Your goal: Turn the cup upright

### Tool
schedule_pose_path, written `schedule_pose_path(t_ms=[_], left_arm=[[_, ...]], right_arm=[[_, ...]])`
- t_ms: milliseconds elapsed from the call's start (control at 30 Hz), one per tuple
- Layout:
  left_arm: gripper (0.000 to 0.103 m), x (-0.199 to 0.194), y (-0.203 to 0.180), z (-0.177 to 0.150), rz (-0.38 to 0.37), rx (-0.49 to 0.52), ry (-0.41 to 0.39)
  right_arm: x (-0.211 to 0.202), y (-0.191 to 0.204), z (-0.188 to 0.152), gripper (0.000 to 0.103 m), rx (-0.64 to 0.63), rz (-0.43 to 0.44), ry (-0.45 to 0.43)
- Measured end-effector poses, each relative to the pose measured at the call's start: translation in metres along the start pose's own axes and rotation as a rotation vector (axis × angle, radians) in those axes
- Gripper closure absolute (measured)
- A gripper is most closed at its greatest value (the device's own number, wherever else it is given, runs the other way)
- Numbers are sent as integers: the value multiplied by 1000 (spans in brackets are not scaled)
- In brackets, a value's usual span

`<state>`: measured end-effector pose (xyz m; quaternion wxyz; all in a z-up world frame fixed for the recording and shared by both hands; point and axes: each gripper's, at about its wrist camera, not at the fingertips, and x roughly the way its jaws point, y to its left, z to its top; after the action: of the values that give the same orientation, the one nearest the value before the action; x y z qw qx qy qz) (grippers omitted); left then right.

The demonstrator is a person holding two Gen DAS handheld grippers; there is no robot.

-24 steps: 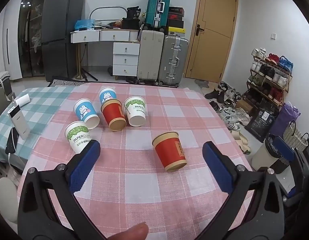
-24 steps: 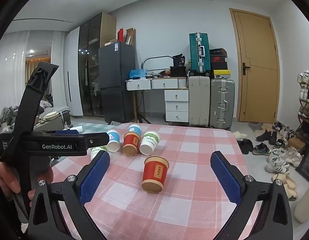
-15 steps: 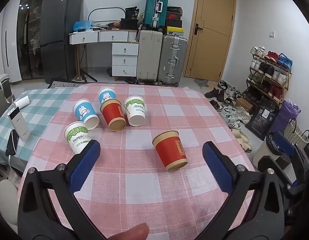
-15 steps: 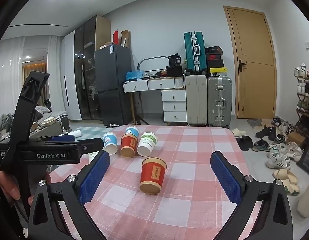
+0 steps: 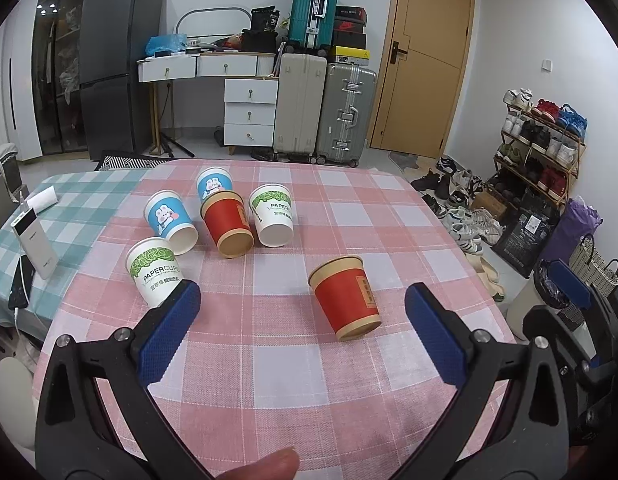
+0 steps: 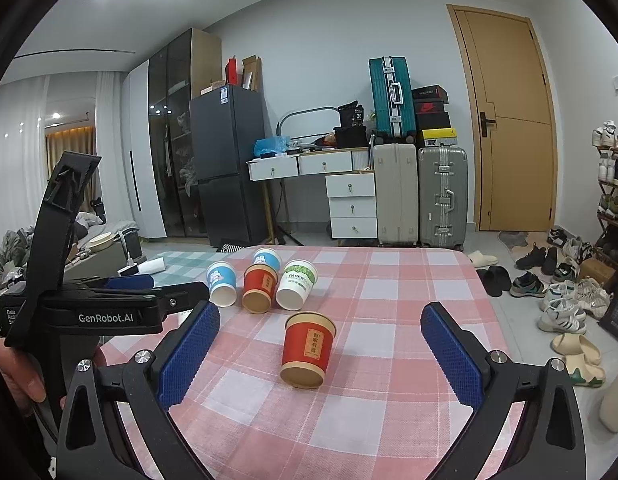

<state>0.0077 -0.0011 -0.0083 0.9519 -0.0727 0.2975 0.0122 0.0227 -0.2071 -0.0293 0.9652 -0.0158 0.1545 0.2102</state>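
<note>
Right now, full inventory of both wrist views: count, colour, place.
Red paper cup: 1, alone, mid-table, wide end on the cloth.
Grouped paper cups: 5, far left: two blue rabbit-print, one red, two white with green print.
Checked tablecloth: 1, pink and white.
White power bank: 1, left edge.
Suitcases: 3, teal, beige, silver, back wall.
Black fridge: 1, back left.
Shoe rack: 1, right wall.
Left gripper: blue pads, open.
Right gripper: blue pads, open.

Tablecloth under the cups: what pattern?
Pink and white check on the tablecloth, clearest in the left wrist view.
</note>
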Motion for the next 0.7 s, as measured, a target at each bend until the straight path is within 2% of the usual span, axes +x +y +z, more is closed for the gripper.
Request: schedule_pose_path(t_ms=[700], left_arm=[[1,21,2,-3,-2,0,24]], right_arm=[[4,-4,2,0,13,11,11]])
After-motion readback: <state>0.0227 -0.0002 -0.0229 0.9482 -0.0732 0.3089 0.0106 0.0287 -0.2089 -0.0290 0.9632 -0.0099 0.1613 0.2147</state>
